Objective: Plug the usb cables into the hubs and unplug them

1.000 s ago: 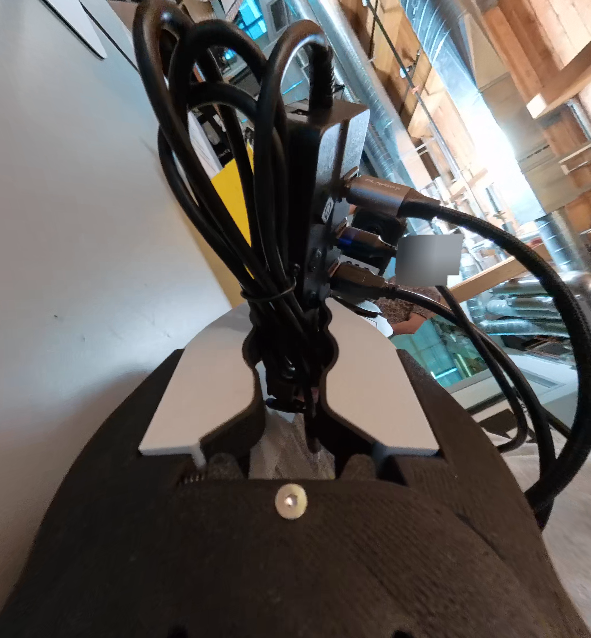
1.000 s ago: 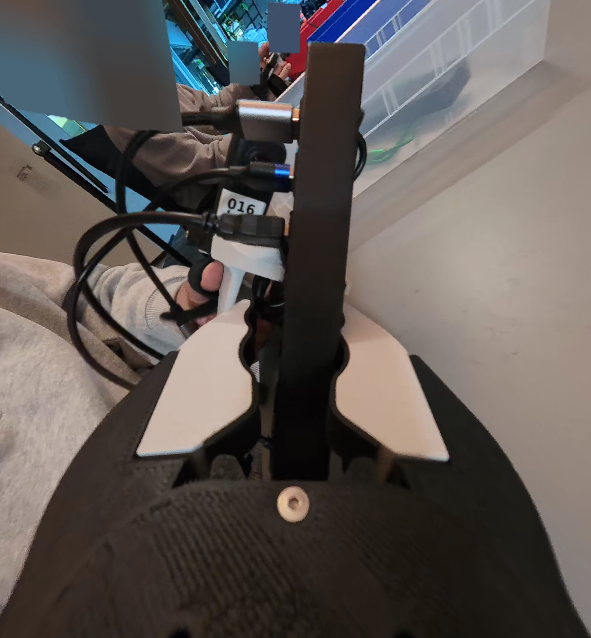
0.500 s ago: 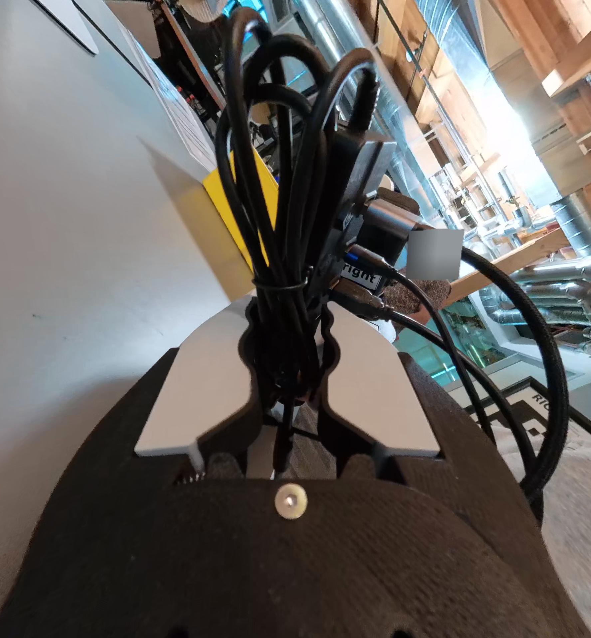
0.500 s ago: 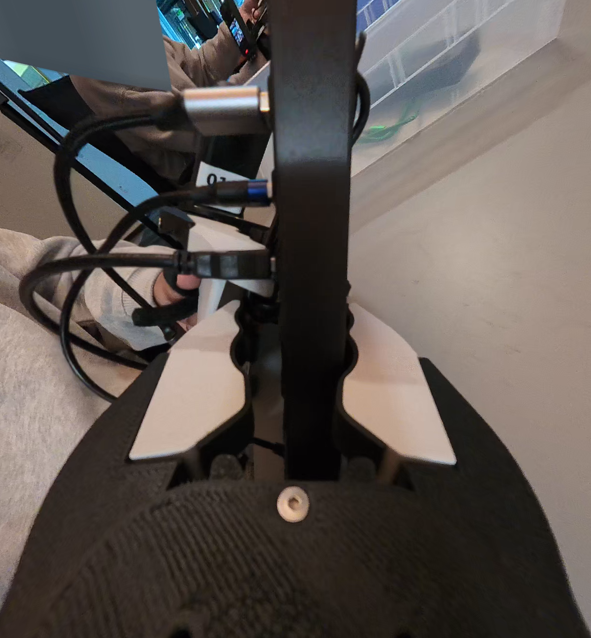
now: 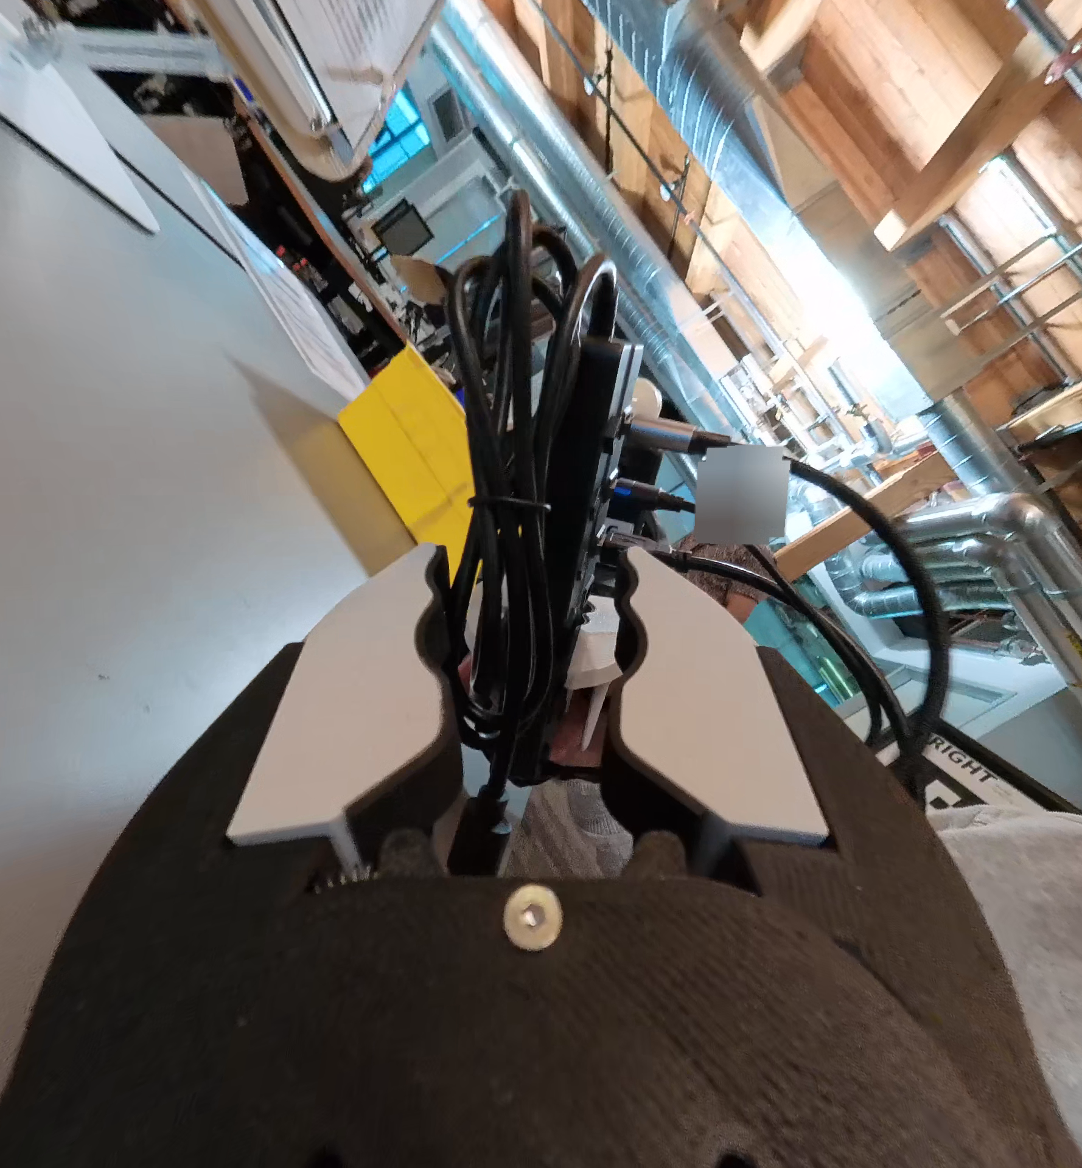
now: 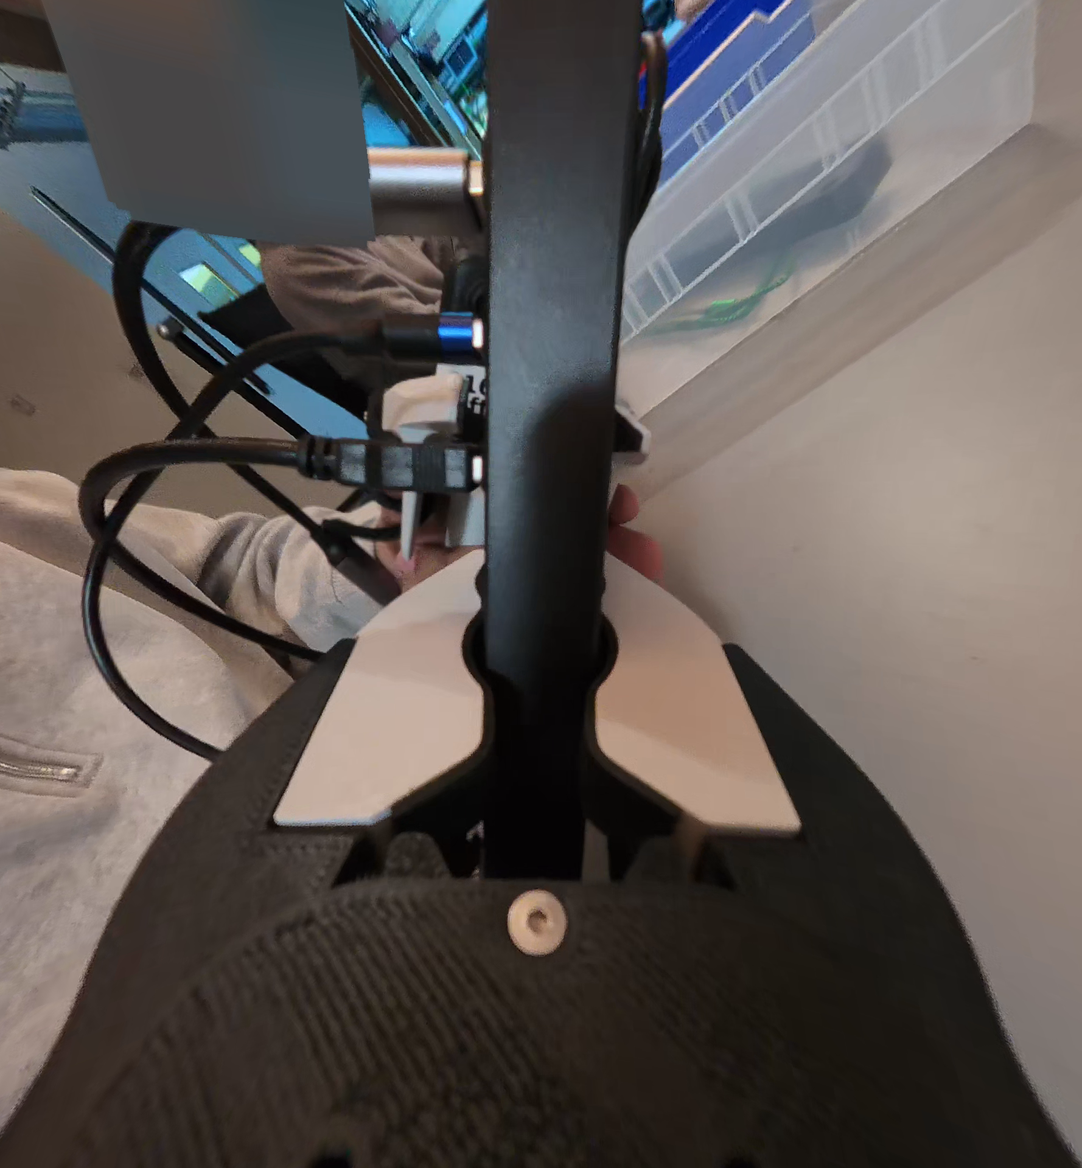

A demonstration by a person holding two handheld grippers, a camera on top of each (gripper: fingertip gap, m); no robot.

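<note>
The black hub stood upright, clamped edge-on between the white fingers of the right gripper; its top ran out of the picture. Three plugs sat in its left face: a silver plug at top, partly hidden by a grey patch, a blue-collared plug in the middle, and a black plug lowest. Their cables looped down to the left over a grey sleeve; where they ended couldn't be seen. Behind the hub a hand and a white and grey device showed only in part.

In the left wrist view the same hub stood farther off, w/ a tied bundle of black cable hanging along its left side. The left gripper had its fingers apart, either side of the bundle and the hub's lower end; no contact w/ either could be made out, and the bundle's lower end vanished into the dark gap near the gripper body. The three plugs pointed right, the lowest mostly hidden by the right finger.

Around: a pale counter, a clear plastic bin w/ something dark and green inside, too blurred to name, and a yellow box by the left view's counter edge.
</note>
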